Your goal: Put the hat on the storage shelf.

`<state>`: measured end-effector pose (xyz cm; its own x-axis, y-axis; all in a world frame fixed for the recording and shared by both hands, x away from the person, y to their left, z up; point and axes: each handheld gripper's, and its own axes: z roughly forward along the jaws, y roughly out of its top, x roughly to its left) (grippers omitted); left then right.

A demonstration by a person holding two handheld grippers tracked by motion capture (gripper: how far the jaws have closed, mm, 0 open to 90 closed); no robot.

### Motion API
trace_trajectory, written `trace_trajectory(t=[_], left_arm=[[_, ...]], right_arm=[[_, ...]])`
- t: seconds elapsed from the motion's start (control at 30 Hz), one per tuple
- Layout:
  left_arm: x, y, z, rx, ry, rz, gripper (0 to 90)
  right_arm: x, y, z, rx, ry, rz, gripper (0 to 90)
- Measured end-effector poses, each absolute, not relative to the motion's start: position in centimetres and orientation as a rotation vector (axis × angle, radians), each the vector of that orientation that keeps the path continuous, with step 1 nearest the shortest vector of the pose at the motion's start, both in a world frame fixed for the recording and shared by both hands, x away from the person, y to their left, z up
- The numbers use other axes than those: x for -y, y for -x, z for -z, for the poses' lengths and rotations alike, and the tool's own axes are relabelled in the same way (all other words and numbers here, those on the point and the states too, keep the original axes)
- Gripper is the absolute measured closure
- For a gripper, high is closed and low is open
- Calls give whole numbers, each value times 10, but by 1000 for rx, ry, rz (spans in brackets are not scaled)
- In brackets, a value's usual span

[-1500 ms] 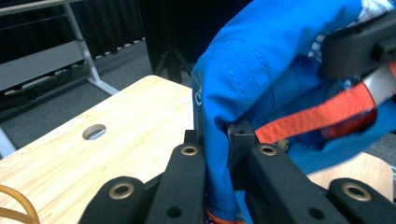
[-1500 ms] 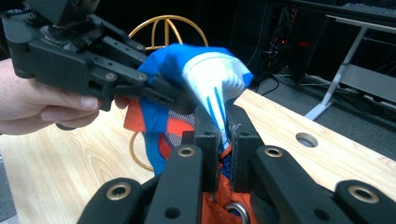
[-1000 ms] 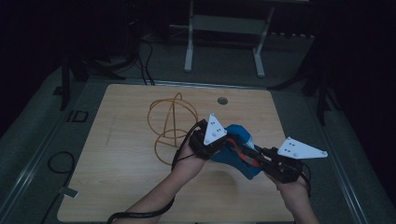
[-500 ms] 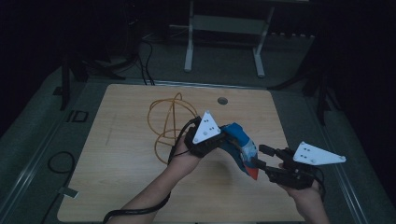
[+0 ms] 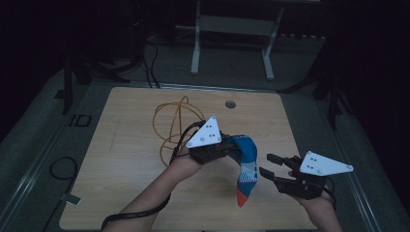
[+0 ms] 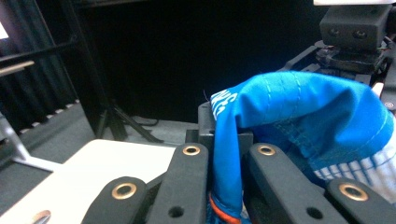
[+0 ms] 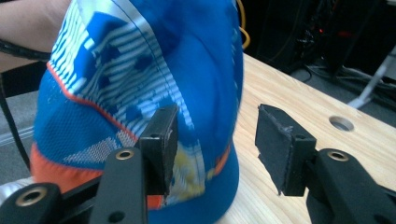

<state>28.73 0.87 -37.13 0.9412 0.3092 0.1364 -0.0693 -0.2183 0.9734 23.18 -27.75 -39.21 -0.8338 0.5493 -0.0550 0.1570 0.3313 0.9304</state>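
hanging from the left tool (image 5: 227, 149), a blue sock (image 5: 245, 169) droops down over the worktop (image 5: 125, 159). the left tool is squeezed tight on the top edge of the sock, and in the left gripper view the blue cloth (image 6: 299, 112) is pinched between its black jaws. the sock has white stripes and an orange toe, and its low end looks close to the wood, near the front edge.

the right tool (image 5: 272, 166) is just beside the sock, on the right. its jaws have just been opening and now stand about half open. they hold nothing. in the right gripper view the sock (image 7: 140, 93) sits in front of the left jaw, and the gap between the pads is empty.

what could go wrong? the sock is soft and floppy, so it may swing away when the right tool comes in, and the jaws could close on air. if the right tool grabs only a thin bit, the cloth may slip out. an orange cable (image 5: 171, 121) lies in loops on the wood behind, so the sock could catch on it if it is carried that way.
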Motion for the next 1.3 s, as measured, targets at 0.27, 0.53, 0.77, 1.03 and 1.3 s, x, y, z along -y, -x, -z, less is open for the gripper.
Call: trace_trajectory(t=[0.27,0.53,0.77,1.03,1.3], left_arm=[[-5,-283,369,-152,-1760,-316,889],[-1,-282,367,-150,-1765,-314,889],[-3,-286,370,-168,-1793,-323,887],[-5,-285,374,-165,-1809,-332,884],[-3,-277,371,-146,-1823,-352,861]], right_arm=[[267,-232,388,-2256,-578,-1536,522],[264,-234,385,-2236,-557,-1539,816],[268,-235,383,-2167,-629,-1526,900],[283,-237,374,-2091,-680,-1597,900],[287,-238,362,-2062,-683,-1628,900]])
